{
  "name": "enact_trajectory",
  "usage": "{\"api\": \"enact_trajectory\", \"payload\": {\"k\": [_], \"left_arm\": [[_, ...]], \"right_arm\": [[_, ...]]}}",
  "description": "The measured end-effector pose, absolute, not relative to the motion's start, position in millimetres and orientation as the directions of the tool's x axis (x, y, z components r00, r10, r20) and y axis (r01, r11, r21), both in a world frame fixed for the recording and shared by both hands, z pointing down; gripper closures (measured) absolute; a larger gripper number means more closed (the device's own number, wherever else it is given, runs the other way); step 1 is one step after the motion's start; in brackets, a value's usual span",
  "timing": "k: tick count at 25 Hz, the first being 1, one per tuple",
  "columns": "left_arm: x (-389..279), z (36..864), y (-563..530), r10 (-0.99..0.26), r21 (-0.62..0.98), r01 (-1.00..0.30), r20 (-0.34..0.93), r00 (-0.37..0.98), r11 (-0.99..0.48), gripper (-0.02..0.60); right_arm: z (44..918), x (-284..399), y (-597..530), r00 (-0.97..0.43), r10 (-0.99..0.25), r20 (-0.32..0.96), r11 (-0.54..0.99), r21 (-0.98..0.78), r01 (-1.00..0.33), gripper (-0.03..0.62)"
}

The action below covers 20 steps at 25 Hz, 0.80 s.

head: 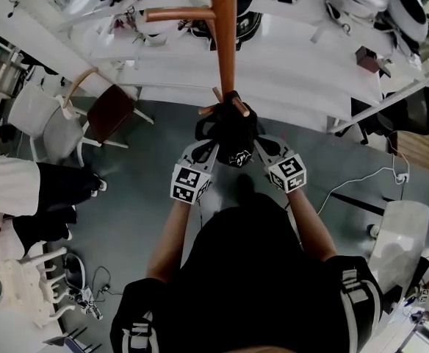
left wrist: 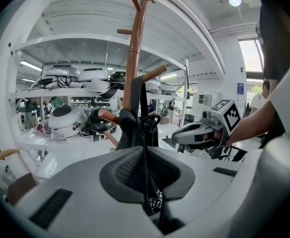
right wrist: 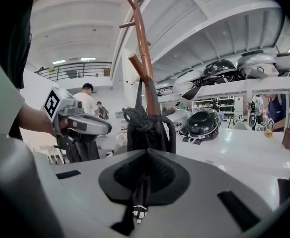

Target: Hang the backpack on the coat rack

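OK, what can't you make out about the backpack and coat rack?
Head view: coat rack top cut off by upper edge; lower pole behind backpack.
Gripper views: base hidden by left gripper, right gripper.
All views: whether the backpack is hooked on yet; its bunched fabric hides that.

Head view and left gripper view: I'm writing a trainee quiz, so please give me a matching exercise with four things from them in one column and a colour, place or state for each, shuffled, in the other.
1 backpack
2 coat rack
3 left gripper
4 chair

A shut on a black strap
B reddish-brown pole with pegs
C brown seat, left of the pole
D black, bunched against the pole

Pairs: 1-D, 2-B, 3-A, 4-C.
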<state>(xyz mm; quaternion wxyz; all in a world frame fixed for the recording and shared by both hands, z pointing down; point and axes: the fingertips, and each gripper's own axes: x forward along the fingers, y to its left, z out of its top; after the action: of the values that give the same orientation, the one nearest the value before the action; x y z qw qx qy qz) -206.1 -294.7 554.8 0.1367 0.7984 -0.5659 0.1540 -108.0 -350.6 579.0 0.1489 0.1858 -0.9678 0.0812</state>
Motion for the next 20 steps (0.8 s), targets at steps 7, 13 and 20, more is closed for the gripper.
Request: {"api": "enact_trajectory", "payload": {"k": [7,13,20], "left_arm": [[-200,558,-260,-0.825,0.079,-0.91,0.397,0.403,-0.407,0.555],[-198,562,-232,-0.806,0.07,-0.893,0.404,0.433,-0.445,0.558],[-198,564,-185,-0.796,0.07,-0.885,0.409,0.446,-0.46,0.558]], "right_arm": [[579,-110,-313,-0.866,-0.381,0.324,0.899,-0.087,-0.428,0.58],[583,-104,-284,-0.842,-0.43,0.325,0.877,-0.073,-0.475,0.58],[583,-101,-235,-0.829,-0.455,0.326,0.862,-0.073,-0.502,0.58]]}}
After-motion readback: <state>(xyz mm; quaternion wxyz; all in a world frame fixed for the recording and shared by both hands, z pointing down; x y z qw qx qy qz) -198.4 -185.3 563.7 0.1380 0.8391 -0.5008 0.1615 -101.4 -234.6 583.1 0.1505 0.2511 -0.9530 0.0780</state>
